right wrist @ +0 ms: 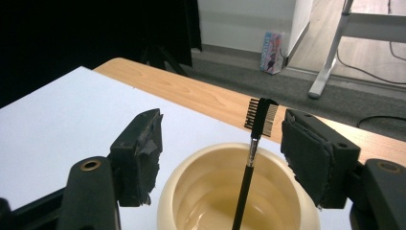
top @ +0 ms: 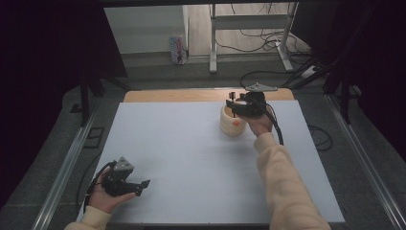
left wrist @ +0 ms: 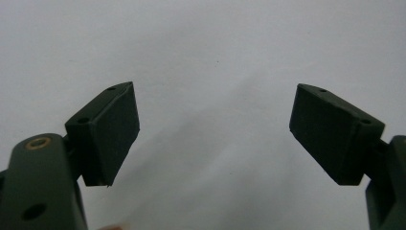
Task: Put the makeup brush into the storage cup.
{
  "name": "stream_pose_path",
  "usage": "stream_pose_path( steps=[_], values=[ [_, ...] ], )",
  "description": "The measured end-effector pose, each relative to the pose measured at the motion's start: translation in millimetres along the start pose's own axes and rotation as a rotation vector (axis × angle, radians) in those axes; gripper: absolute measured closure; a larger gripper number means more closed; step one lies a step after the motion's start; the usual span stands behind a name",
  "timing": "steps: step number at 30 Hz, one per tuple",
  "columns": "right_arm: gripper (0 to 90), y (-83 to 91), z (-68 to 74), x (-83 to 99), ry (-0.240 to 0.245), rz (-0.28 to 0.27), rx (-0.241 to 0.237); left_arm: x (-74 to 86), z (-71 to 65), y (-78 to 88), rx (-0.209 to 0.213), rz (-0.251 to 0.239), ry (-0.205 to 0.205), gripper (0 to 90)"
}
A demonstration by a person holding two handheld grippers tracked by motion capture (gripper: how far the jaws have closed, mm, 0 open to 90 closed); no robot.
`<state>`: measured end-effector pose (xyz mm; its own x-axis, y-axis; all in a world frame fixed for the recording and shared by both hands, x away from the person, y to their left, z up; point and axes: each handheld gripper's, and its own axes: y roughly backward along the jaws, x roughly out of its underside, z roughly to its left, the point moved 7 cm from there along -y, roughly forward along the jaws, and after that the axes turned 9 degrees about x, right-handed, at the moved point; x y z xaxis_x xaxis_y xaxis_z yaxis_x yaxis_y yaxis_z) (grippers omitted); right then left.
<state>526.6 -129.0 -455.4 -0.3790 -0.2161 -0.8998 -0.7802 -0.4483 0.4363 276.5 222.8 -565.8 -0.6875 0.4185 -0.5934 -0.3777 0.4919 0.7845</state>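
White table cover (top: pixel 191 158) carries a cream round plastic cup (right wrist: pixel 239 191) holding an upright black brow brush (right wrist: pixel 249 163), freed between the parted right gripper (right wrist: pixel 220 158); withdrawing carelessly could topple it, left gripper (left wrist: pixel 215 129) idle, spread.

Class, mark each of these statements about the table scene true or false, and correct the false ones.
1. A small brush stands in the cream cup. True.
2. The right gripper has its jaws shut on the brush. False: the jaws stand open on either side of it, not pressing on it.
3. The left gripper holds a cup. False: its open jaws have nothing between them.
4. The cup stands on the white sheet near the far right of the table. True.
5. The brush lies flat on the sheet. False: it leans upright inside the cup.
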Motion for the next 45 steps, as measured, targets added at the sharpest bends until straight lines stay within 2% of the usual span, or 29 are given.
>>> stream_pose_path(
  steps=[9,15,25,33,38,45],
  values=[
    [29.0,8.4,-2.3,1.3,0.018,0.041,-0.030,0.8,-0.5,0.7,-0.001,0.002,0.002,17.9],
    [28.4,13.4,1.3,1.4,0.030,0.057,-0.054,-0.4,-0.5,0.8,-0.004,-0.004,0.003,17.8],
    [27.3,37.4,8.6,1.1,0.090,0.087,-0.097,-1.5,-0.2,0.6,-0.002,-0.004,-0.001,17.7],
    [26.5,56.8,12.5,10.5,0.108,0.117,-0.122,-1.3,0.0,0.4,-0.007,-0.003,0.002,17.4],
    [25.7,71.0,14.6,21.9,0.129,0.139,-0.137,-1.2,-0.6,0.3,-0.008,-0.002,0.000,17.4],
    [23.9,95.0,12.5,37.5,0.135,0.157,-0.139,-1.6,-1.1,0.4,-0.010,-0.002,0.001,17.4]
  ],
)
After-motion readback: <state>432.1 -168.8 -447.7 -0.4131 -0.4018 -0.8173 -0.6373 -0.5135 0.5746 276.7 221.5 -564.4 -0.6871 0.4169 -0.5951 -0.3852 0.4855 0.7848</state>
